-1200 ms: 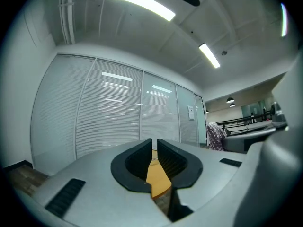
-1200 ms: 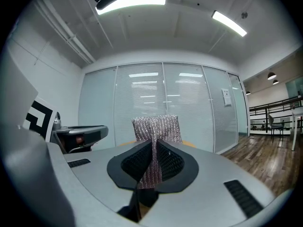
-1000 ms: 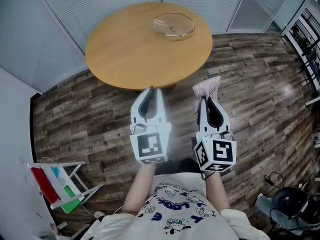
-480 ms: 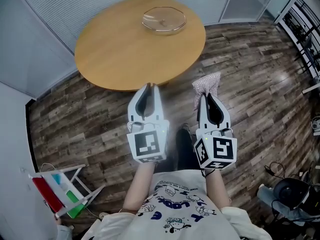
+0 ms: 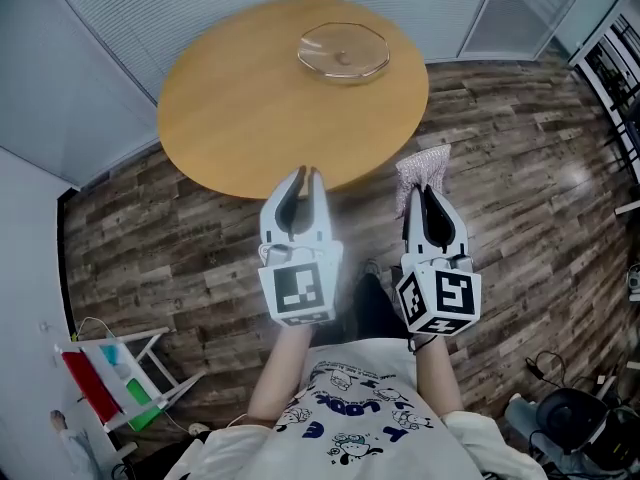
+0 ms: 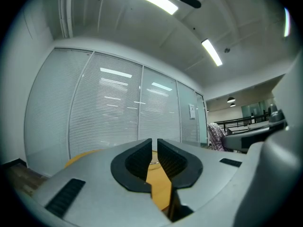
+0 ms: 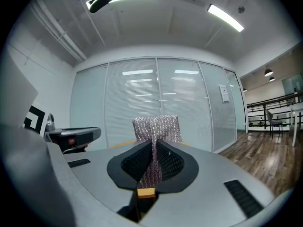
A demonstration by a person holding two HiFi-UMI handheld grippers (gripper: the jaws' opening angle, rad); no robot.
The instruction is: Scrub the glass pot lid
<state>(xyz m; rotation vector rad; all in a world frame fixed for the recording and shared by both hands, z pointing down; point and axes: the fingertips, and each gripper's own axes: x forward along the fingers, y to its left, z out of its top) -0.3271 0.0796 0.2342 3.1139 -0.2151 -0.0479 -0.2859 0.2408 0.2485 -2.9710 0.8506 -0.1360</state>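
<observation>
At the far edge of the round wooden surface (image 5: pixel 250 118) lay the clear glass pot lid (image 5: pixel 343 51). The right hand-held gripper (image 5: pixel 424 190) clamped a silvery mesh scouring cloth (image 5: pixel 424 166); the left hand-held gripper (image 5: pixel 303 175) was closed and empty. Approach step, apparently: the next move called for reaching the lid.

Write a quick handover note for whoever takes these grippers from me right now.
Left gripper: shut, nothing between its fingers.
Right gripper: shut on the silvery scrub cloth.
Glass pot lid lies on the far side of the round table, untouched; both grippers are short of it, near the table's near edge.
Done: cloth in grip.
Left: reach the lid, steady it, scrub.
</observation>
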